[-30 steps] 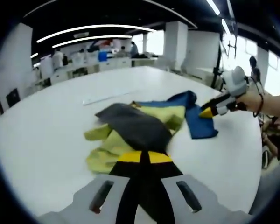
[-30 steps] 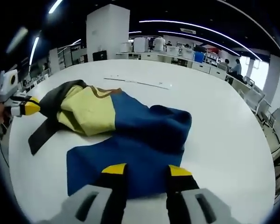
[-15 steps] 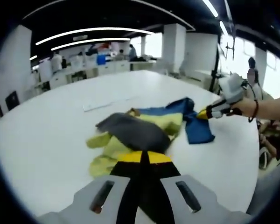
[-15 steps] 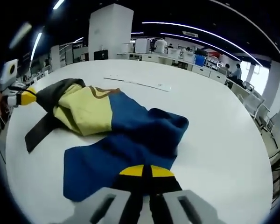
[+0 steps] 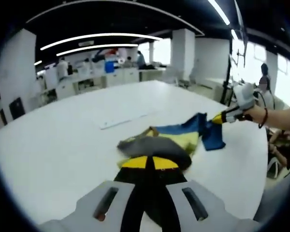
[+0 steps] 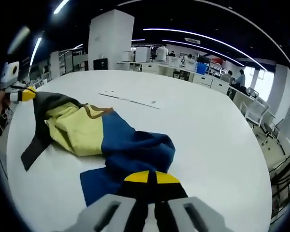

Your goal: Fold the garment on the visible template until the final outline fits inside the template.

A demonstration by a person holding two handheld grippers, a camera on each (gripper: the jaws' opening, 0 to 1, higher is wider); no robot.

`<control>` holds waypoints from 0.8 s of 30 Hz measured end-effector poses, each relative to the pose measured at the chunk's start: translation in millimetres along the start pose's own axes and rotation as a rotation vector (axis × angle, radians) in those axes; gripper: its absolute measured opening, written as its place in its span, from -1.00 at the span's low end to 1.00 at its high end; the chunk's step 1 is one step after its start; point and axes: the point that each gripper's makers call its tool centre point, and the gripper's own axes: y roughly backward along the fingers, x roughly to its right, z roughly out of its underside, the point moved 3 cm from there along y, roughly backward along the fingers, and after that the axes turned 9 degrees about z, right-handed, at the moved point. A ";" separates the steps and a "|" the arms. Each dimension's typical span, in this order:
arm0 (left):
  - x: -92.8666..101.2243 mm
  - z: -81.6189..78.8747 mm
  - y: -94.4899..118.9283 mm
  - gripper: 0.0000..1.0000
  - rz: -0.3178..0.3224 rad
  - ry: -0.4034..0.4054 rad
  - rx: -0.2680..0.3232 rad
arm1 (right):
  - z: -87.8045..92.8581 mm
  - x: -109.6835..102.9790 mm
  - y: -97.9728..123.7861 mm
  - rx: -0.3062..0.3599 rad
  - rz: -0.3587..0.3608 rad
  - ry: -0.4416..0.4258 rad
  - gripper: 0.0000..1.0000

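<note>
In the left gripper view the left gripper (image 5: 150,162) has its yellow-tipped jaws pressed together on the dark grey part of the garment (image 5: 171,140), the cloth bunching just beyond the tips. In the right gripper view the right gripper (image 6: 151,177) is likewise clamped — its jaws meet on the blue edge of the garment (image 6: 111,142), which runs away from the tips in a rumpled band of blue, then pale yellow, then dark grey. At the far grey end of that band the left gripper (image 6: 20,94) shows again, gripping the cloth beside the left edge of the view, with a grey strip hanging down to the table (image 6: 208,135). From the left gripper view, the right gripper (image 5: 221,117) holds the blue corner, a hand (image 5: 256,112) behind it. The garment lies crumpled on the white table (image 5: 53,150), stretched between the two grippers. Beyond it a thin white strip (image 6: 129,99) lies flat on the tabletop — well apart from the cloth.
</note>
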 end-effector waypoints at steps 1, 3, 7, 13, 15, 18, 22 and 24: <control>-3.3 -0.5 1.7 -1.00 -0.012 0.000 0.000 | -1.4 1.0 0.8 0.003 0.003 -0.002 -1.00; -12.1 -1.4 5.3 -1.00 -0.039 0.001 0.000 | -5.5 3.2 3.5 0.014 0.007 -0.006 -1.00; -37.0 -0.8 13.6 -1.00 -0.110 0.004 -0.015 | -12.8 7.7 5.9 0.027 0.014 -0.004 -1.00; -78.3 13.6 16.0 -1.00 -0.186 0.046 -0.076 | -16.7 13.1 4.9 0.024 0.016 -0.010 -1.00; -90.6 21.4 14.7 -1.00 -0.207 0.060 -0.118 | -17.7 14.9 3.6 0.023 0.014 -0.013 -1.00; -105.9 30.8 9.3 -1.00 -0.216 0.067 -0.175 | -19.3 17.4 2.0 0.030 0.013 -0.004 -1.00; -115.5 34.0 0.2 -1.00 -0.203 0.060 -0.208 | -18.4 23.2 -2.0 0.023 0.020 -0.002 -1.00; -119.5 35.8 -3.2 -1.00 -0.207 0.049 -0.224 | -18.0 25.8 -2.5 0.021 0.024 -0.020 -1.00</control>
